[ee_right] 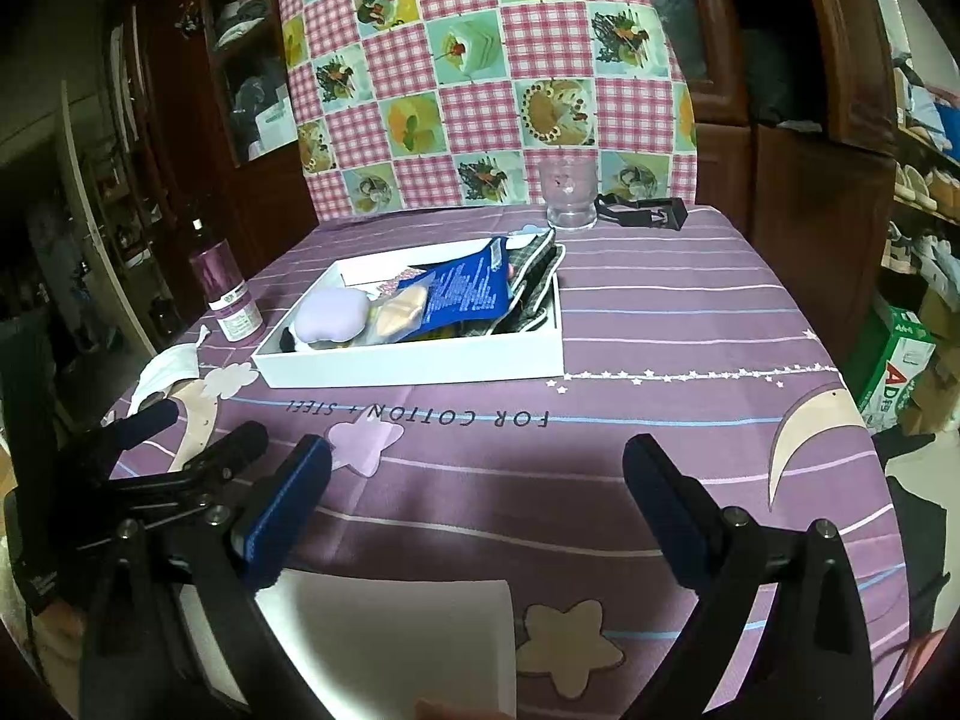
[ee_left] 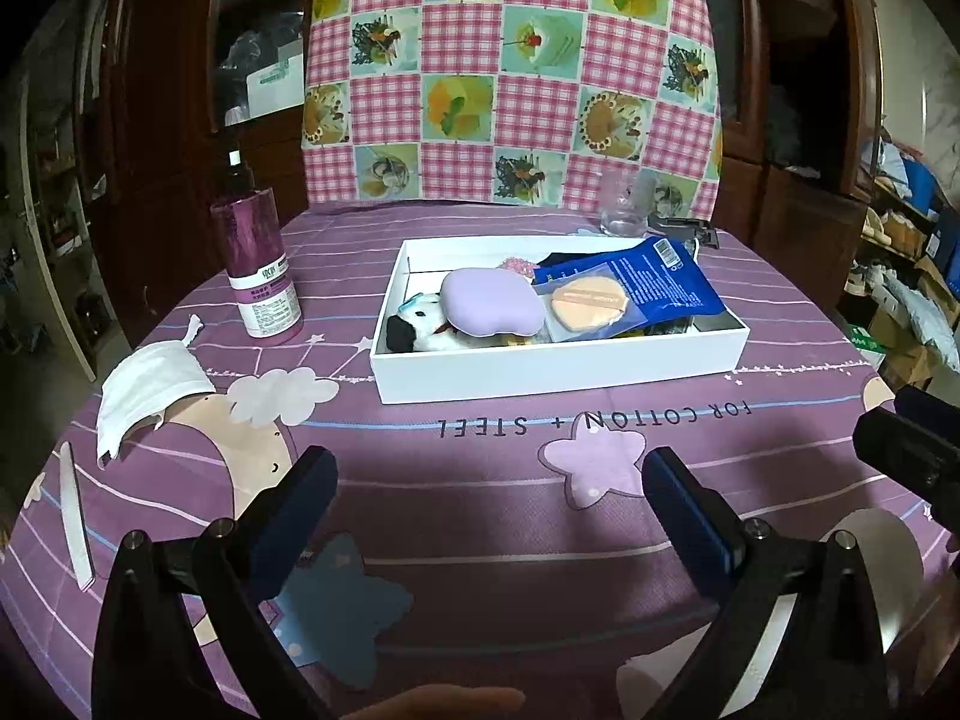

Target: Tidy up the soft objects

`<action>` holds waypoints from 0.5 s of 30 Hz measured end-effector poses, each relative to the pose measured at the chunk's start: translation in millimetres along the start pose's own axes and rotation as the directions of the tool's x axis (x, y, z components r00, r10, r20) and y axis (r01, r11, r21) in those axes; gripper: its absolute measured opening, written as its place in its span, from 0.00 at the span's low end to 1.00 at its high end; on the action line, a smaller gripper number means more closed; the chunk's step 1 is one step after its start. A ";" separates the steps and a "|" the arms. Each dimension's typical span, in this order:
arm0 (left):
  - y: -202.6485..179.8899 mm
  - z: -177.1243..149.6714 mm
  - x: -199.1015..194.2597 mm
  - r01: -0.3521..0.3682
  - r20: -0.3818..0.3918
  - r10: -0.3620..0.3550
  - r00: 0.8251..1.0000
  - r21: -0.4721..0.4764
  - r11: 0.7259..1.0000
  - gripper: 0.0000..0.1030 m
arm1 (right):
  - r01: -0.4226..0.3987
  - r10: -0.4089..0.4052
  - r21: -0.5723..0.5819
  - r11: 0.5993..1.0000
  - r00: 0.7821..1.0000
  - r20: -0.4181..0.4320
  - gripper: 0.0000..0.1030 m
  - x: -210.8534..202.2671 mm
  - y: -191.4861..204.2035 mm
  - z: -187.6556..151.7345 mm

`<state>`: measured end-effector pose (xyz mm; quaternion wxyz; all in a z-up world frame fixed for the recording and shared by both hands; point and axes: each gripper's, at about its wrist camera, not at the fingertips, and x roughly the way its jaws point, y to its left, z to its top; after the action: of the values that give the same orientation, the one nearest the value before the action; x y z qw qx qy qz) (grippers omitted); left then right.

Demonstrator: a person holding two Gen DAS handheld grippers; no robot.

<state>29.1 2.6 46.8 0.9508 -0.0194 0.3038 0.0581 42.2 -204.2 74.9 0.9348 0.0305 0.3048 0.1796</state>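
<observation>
both tools (ee_left: 489, 483) (ee_right: 477, 468) gape (empty) before the box (ee_left: 558, 369).

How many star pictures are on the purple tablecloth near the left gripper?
2 big ones: a lilac star just ahead of the open left gripper, a blue star beneath its fingers. Tiny stars dot lines; more may be hidden.

Tablecloth (ee_left: 480, 516): purple, striped, with stars, a cloud and the upside-down print "FOR COTTON + STEEL"; you see it covering the whole table.
Purple bottle (ee_left: 259, 267): upright, left of the box, white label near its base.
Glass cup (ee_right: 569, 192): clear, upright, at the far edge of the table.
Black clip-like part (ee_right: 645, 211): lying just right of the glass cup.
Checked cloth (ee_left: 510, 66): pink gingham with food pictures, hanging behind the table.
Wooden cabinets (ee_right: 804, 90): dark, either side of the checked cloth.
</observation>
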 end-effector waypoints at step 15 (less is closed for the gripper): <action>-0.4 -0.8 -2.7 0.001 0.005 -0.001 1.000 0.005 1.000 1.00 | -0.002 0.002 0.002 1.000 1.000 0.009 0.95 -6.5 1.1 1.3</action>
<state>26.6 1.9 47.7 0.9516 -0.0171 0.3015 0.0568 37.7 -205.5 79.8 0.9360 0.0324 0.3007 0.1802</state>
